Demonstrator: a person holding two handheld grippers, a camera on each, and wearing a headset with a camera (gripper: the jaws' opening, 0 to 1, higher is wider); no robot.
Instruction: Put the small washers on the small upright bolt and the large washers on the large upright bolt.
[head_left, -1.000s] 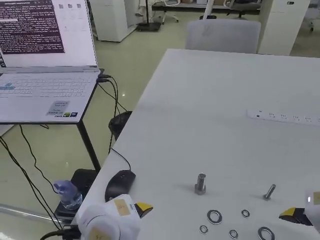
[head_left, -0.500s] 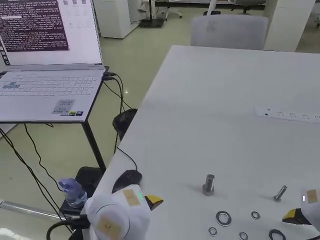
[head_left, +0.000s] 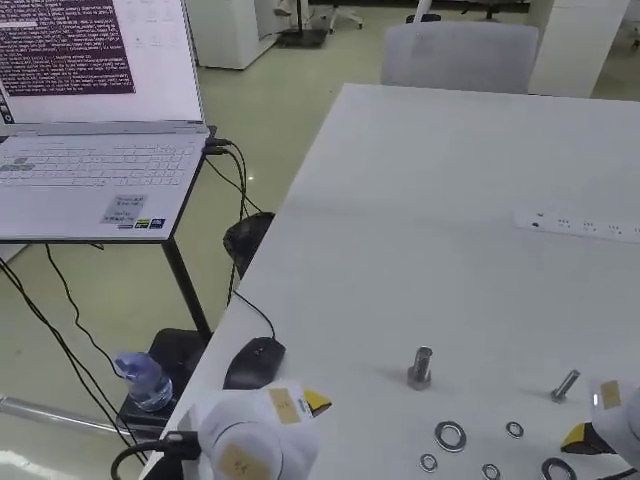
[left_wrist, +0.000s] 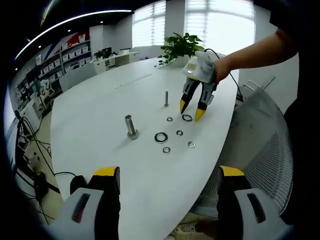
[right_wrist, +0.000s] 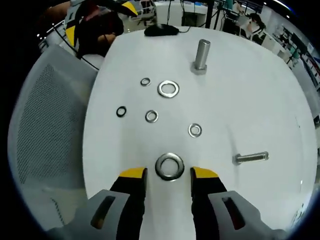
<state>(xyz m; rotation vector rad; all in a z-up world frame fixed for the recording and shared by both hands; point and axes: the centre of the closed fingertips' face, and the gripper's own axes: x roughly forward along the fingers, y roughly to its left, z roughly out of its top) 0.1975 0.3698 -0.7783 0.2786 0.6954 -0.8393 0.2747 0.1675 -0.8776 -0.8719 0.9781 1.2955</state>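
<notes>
The large upright bolt (head_left: 421, 367) (left_wrist: 131, 126) (right_wrist: 201, 55) stands on the white table (head_left: 420, 200). To its right is the small bolt (head_left: 565, 386) (left_wrist: 166, 98) (right_wrist: 251, 158). One large washer (head_left: 450, 436) (right_wrist: 168, 89) lies flat before the large bolt. The other large washer (right_wrist: 169, 166) (left_wrist: 187, 118) lies between the spread jaws of my right gripper (right_wrist: 169, 175) (left_wrist: 191, 110) (head_left: 590, 440), which is open just above the table. Several small washers (right_wrist: 151, 116) (left_wrist: 179, 133) lie scattered between them. My left gripper (left_wrist: 168, 172) (head_left: 300, 410) hangs open and empty off the table's near-left edge.
A black mouse (head_left: 253, 362) sits near the table's left edge, a white power strip (head_left: 580, 226) further back on the right. A laptop (head_left: 90, 170) stands on a side table, a water bottle (head_left: 140, 378) on the floor, a grey chair (head_left: 460, 55) at the far end.
The head camera has shifted. My right gripper has moved left, closer to the large washer by the small bolt. My left gripper has drifted a little to the right.
</notes>
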